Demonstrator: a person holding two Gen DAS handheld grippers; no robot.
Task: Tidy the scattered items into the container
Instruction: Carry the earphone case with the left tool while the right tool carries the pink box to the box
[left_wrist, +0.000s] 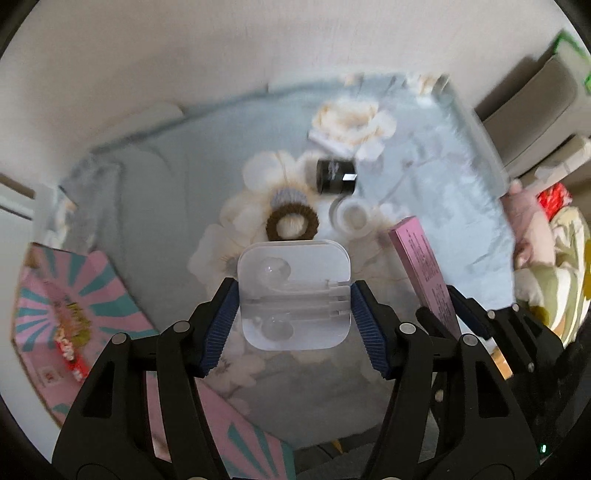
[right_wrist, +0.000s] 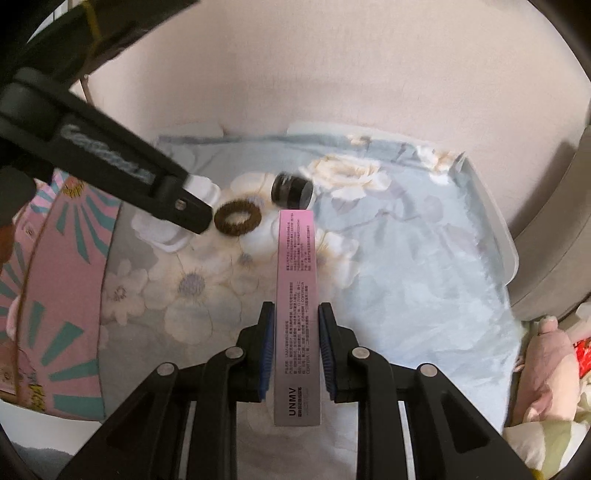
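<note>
Above a bed covered in a pale blue sheet (right_wrist: 406, 266) printed with cream flowers, two black grippers with blue ribbed pads are each holding an item. The left gripper (left_wrist: 294, 295) is clamping a clear square plastic case (left_wrist: 293, 293) between its pads, gripping it by its left and right edges; two round domes are showing through the case. The right gripper (right_wrist: 296, 347) is pinching a long, narrow pink box (right_wrist: 297, 306) with small printed text, its jaws standing close together on the box's sides, and the box is pointing away from the camera.

Still lying on the sheet, beyond both grippers, are a brown fuzzy hair tie (left_wrist: 291, 221), a small dark jar (left_wrist: 335, 176) tipped on its side, and a small round white lid or pot (left_wrist: 352, 218), all near one another. To the left, a pink box with teal sunburst stripes (left_wrist: 70, 314) is sitting at the bed's edge. A plain pale wall (right_wrist: 314, 74) is rising behind the bed. To the right, pink and pale green soft items (right_wrist: 546, 369) are showing, too blurred to identify.
</note>
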